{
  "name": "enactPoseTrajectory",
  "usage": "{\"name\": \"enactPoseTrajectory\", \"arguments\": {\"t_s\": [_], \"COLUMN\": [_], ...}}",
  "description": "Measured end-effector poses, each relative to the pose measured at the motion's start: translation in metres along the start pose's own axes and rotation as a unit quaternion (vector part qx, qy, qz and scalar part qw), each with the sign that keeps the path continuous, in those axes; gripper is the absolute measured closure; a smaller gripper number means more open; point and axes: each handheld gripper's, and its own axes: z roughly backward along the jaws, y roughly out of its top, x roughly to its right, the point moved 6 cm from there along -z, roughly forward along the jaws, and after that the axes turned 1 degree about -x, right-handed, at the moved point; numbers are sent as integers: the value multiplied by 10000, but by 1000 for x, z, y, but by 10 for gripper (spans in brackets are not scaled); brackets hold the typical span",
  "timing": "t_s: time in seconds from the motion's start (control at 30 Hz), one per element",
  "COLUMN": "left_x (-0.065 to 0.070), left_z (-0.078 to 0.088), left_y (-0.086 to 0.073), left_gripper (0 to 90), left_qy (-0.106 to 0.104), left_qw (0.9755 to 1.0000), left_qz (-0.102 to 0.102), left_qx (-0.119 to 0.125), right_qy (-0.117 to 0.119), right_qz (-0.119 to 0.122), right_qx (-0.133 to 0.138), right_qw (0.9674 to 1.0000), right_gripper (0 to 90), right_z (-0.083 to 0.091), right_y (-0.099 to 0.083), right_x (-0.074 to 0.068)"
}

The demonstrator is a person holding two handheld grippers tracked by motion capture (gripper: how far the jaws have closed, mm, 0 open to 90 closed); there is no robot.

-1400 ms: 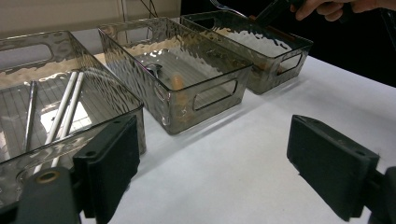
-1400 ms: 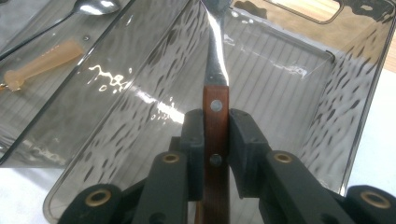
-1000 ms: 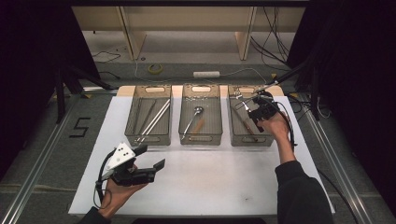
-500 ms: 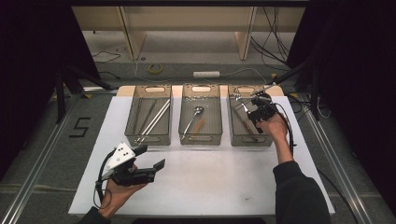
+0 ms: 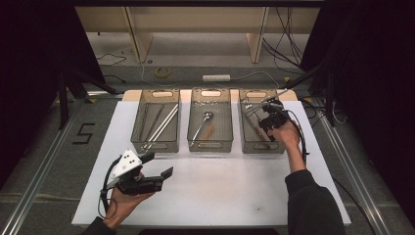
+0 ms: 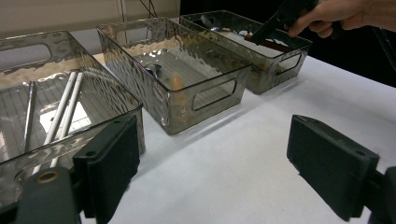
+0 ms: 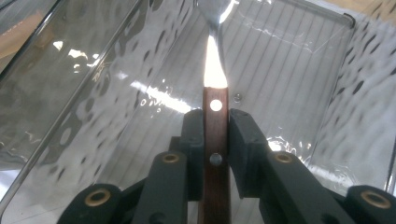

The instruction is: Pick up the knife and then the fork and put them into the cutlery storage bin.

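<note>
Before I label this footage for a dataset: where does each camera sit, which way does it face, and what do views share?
High view: above the person's side, looking forward and down on the white table and three bins; forearms and both grippers show.
Left gripper view: rides the left gripper, facing the bins across the table; open jaws show.
Right gripper view: rides the right gripper, looking down into the right bin; jaws clamp a wooden-handled utensil.
Shared: high and left gripper views both show the right hand at the right bin.

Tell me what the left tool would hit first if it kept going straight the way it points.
Probably the middle bin: the open left tool faces bare white table first, then that bin's near wall. Depth is hard to judge, so the left bin's corner might catch one side.
</note>
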Motion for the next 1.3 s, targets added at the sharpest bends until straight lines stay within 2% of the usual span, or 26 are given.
{"name": "enactPoseTrajectory", "arguments": {"t_s": [0.17, 0.2, 0.23, 0.3, 0.4, 0.7, 0.97, 1.3], "left_x": [0, 0, 0, 0, 0, 0, 0, 0], "left_z": [0, 0, 0, 0, 0, 0, 0, 0], "left_y": [0, 0, 0, 0, 0, 0, 0, -1], "left_gripper": [168, 168, 168, 168, 168, 168, 168, 168], "left_qy": [10, 6, 5, 4, 4, 0, 1, 11], "left_qw": [10000, 10000, 10000, 10000, 10000, 10000, 10000, 10000], "left_qz": [18, 17, 28, 34, 15, 17, 20, 28], "left_qx": [11, 15, 14, 13, 11, -11, -9, -20], "right_qy": [-27, -11, -38, -9, 91, 194, 352, 738], "right_qz": [29, 16, 19, -104, -49, -109, -117, 132], "right_qx": [-57, -87, -41, 170, 306, 257, 513, 960], "right_qw": [10000, 10000, 10000, 9998, 9995, 9994, 9980, 9926], "right_gripper": [762, 732, 644, 534, 525, 373, 308, 292], "right_z": [-3, -4, -3, 2, 10, 18, 34, 61], "right_y": [-1, -1, 0, 5, 8, 5, 4, -2], "right_x": [-1, -1, 0, 0, -1, 0, -7, -30]}}
